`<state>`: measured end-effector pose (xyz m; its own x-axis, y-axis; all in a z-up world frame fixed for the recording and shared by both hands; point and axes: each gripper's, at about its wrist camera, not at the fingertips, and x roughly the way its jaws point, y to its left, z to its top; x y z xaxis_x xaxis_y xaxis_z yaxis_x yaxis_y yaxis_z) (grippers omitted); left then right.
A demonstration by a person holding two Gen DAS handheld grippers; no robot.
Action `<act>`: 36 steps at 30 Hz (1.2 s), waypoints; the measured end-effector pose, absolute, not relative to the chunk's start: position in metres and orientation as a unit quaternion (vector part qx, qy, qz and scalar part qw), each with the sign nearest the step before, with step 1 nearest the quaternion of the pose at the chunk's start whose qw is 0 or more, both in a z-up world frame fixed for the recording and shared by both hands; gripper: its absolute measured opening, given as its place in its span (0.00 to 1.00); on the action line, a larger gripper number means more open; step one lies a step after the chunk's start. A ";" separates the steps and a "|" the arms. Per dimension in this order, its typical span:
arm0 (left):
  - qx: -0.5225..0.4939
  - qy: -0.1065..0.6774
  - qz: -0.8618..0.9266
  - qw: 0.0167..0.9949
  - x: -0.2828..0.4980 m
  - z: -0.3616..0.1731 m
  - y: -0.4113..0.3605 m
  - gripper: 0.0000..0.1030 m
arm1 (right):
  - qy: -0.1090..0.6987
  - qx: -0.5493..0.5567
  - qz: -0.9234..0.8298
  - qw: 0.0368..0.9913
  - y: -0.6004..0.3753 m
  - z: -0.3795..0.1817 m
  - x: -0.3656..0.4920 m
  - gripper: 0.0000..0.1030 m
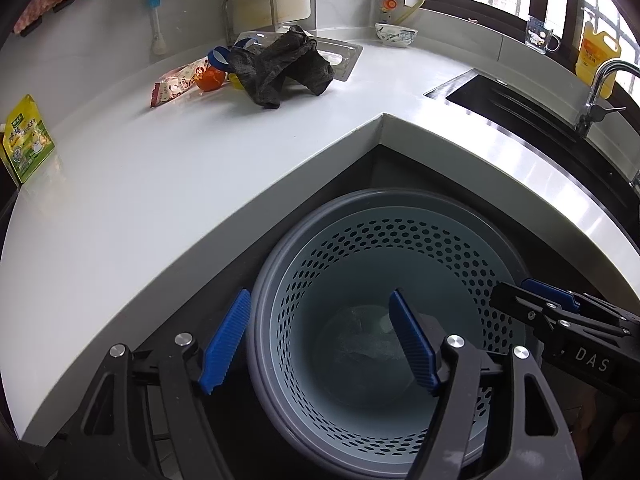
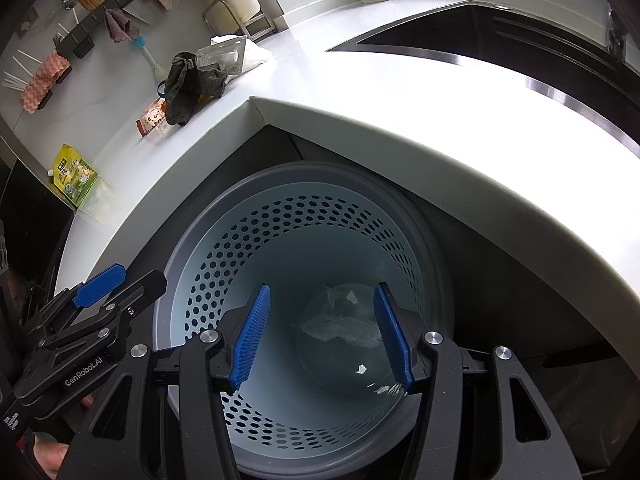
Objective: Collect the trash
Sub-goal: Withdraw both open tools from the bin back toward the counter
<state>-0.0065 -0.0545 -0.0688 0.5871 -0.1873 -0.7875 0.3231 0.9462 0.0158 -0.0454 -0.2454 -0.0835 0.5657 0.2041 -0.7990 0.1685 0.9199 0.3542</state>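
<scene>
Tongs both hang over the perforated waste bin (image 1: 376,264), pointing steeply down into it. Left tongs (image 1: 320,340) gape wide, nothing between the blue pads; right tongs (image 2: 320,336) stand about half open, likewise empty. Crumpled clear plastic wrap (image 2: 340,320) lies at the bin bottom, so the drop looks done. Best now to lift straight up, clear of the bin rim, before swinging toward the worktop (image 1: 168,168). More trash waits there, well apart from the bin: red snack wrapper (image 1: 176,84), dark rag (image 1: 280,68) draped on a clear plastic tray (image 1: 344,56), green pouch (image 1: 28,140). Wrapper probably wants a flat, low pinch at an edge.
</scene>
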 end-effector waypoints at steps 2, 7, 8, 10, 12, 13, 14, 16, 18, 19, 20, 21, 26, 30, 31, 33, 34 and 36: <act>0.078 0.430 -0.142 0.888 -0.006 -0.069 -0.054 0.73 | 0.465 0.200 0.010 0.862 -0.246 -0.083 -0.046 0.51; 0.078 0.430 -0.142 0.888 -0.007 -0.068 -0.053 0.73 | 0.463 0.200 0.010 0.863 -0.246 -0.082 -0.046 0.51; 0.078 0.430 -0.142 0.888 -0.007 -0.068 -0.053 0.73 | 0.463 0.201 0.010 0.863 -0.246 -0.082 -0.046 0.51; 0.080 0.430 -0.142 0.888 -0.007 -0.066 -0.054 0.73 | 0.463 0.201 0.012 0.863 -0.246 -0.082 -0.046 0.51; 0.080 0.428 -0.143 0.889 -0.008 -0.065 -0.053 0.73 | 0.462 0.201 0.014 0.863 -0.246 -0.081 -0.046 0.51; 0.081 0.427 -0.142 0.890 -0.008 -0.064 -0.052 0.73 | 0.462 0.201 0.015 0.864 -0.246 -0.080 -0.046 0.51; 0.082 0.426 -0.140 0.890 -0.008 -0.063 -0.052 0.73 | 0.461 0.201 0.017 0.864 -0.246 -0.080 -0.046 0.51; 0.081 0.426 -0.137 0.891 -0.009 -0.061 -0.050 0.73 | 0.460 0.199 0.019 0.865 -0.246 -0.079 -0.046 0.51; 0.080 0.424 -0.133 0.892 -0.009 -0.058 -0.048 0.73 | 0.458 0.199 0.022 0.866 -0.246 -0.077 -0.046 0.51; 0.080 0.424 -0.132 0.893 -0.009 -0.057 -0.048 0.73 | 0.457 0.199 0.023 0.866 -0.246 -0.076 -0.046 0.51; 0.080 0.423 -0.131 0.893 -0.009 -0.056 -0.048 0.73 | 0.456 0.199 0.024 0.867 -0.246 -0.076 -0.046 0.51; 0.080 0.421 -0.130 0.894 -0.010 -0.055 -0.047 0.74 | 0.455 0.199 0.025 0.868 -0.246 -0.075 -0.047 0.51; 0.080 0.417 -0.129 0.896 -0.010 -0.049 -0.044 0.76 | 0.448 0.195 0.024 0.872 -0.247 -0.069 -0.050 0.52; 0.074 0.415 -0.127 0.898 -0.009 -0.044 -0.041 0.79 | 0.443 0.189 0.024 0.876 -0.248 -0.063 -0.050 0.52; 0.071 0.414 -0.127 0.898 -0.009 -0.043 -0.041 0.80 | 0.443 0.186 0.025 0.877 -0.248 -0.062 -0.049 0.54; 0.065 0.412 -0.128 0.900 -0.009 -0.040 -0.038 0.82 | 0.441 0.182 0.027 0.879 -0.248 -0.060 -0.048 0.55; 0.063 0.411 -0.128 0.900 -0.009 -0.038 -0.038 0.82 | 0.439 0.181 0.027 0.879 -0.248 -0.059 -0.048 0.55; 0.062 0.409 -0.128 0.901 -0.009 -0.036 -0.037 0.83 | 0.437 0.178 0.028 0.881 -0.247 -0.056 -0.047 0.55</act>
<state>-0.0090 -0.0370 -0.0356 0.6331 -0.1804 -0.7527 0.2824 0.9593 0.0076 -0.0473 -0.2470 -0.0563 0.6157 0.2053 -0.7608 0.1064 0.9350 0.3384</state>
